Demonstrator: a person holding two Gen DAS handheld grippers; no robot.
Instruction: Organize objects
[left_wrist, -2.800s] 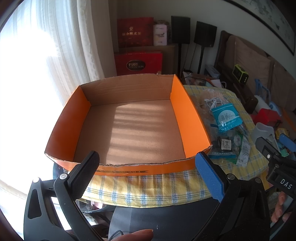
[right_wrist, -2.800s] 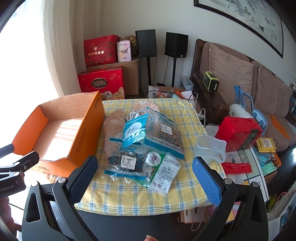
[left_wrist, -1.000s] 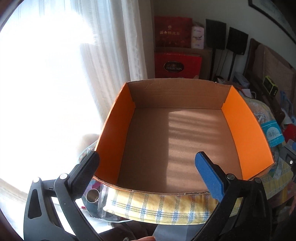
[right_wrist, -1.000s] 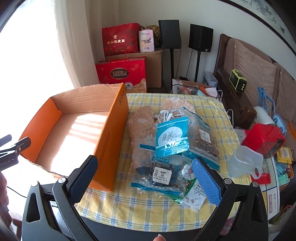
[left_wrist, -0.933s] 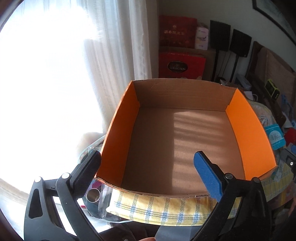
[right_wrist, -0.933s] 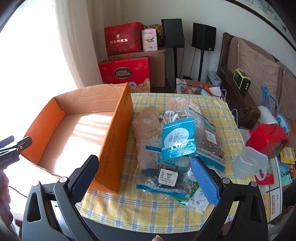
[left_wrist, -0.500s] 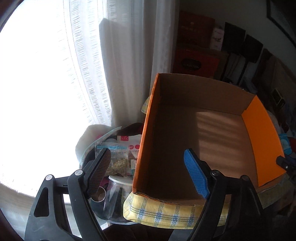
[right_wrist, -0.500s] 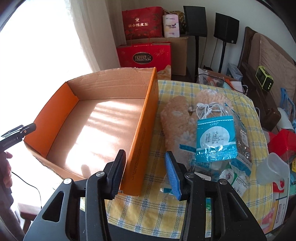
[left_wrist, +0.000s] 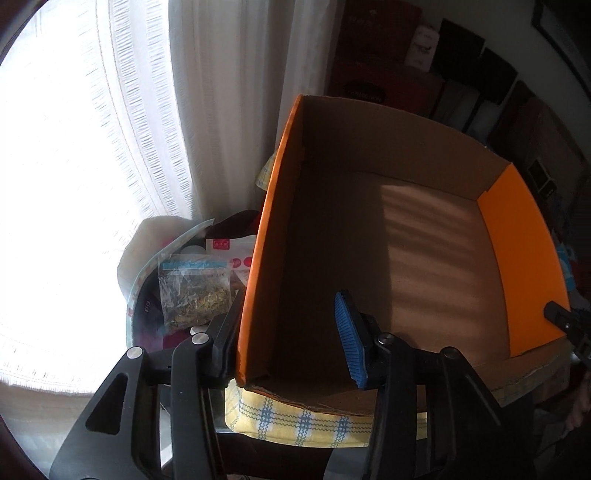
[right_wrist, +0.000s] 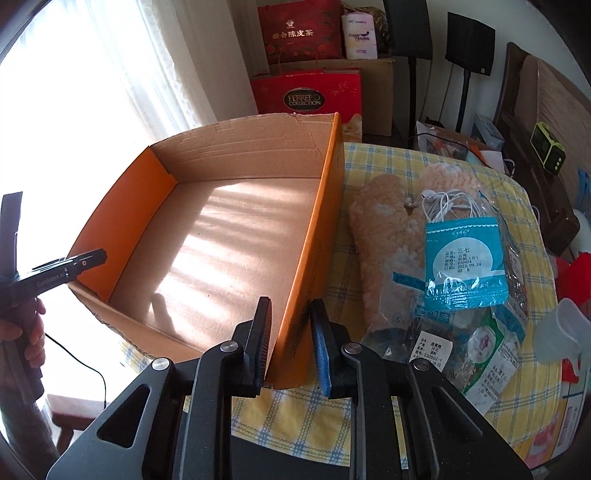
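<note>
An empty orange cardboard box (right_wrist: 207, 229) sits on the yellow checked tablecloth (right_wrist: 369, 162). My right gripper (right_wrist: 290, 338) straddles the box's right wall (right_wrist: 314, 236) near the front corner, jaws narrowed with a small gap on each side. My left gripper (left_wrist: 288, 332) straddles the box's left wall (left_wrist: 258, 251) at the front corner, black finger outside against the wall, blue finger (left_wrist: 349, 339) inside and apart from it. To the right of the box lie a teal pouch (right_wrist: 461, 262), white earphones (right_wrist: 447, 203), beige fuzzy slippers (right_wrist: 380, 236) and clear bags (right_wrist: 454, 343).
A bag of dried herbs (left_wrist: 192, 291) lies in an open bin left of the table, below the curtain (left_wrist: 207, 92). Red gift boxes (right_wrist: 306, 96), speakers (right_wrist: 469, 37), a sofa and a clear jug (right_wrist: 565, 332) stand behind and right.
Both grippers have moved in onto the box's side walls and narrowed, the right one most. The left swung left to the left wall.
</note>
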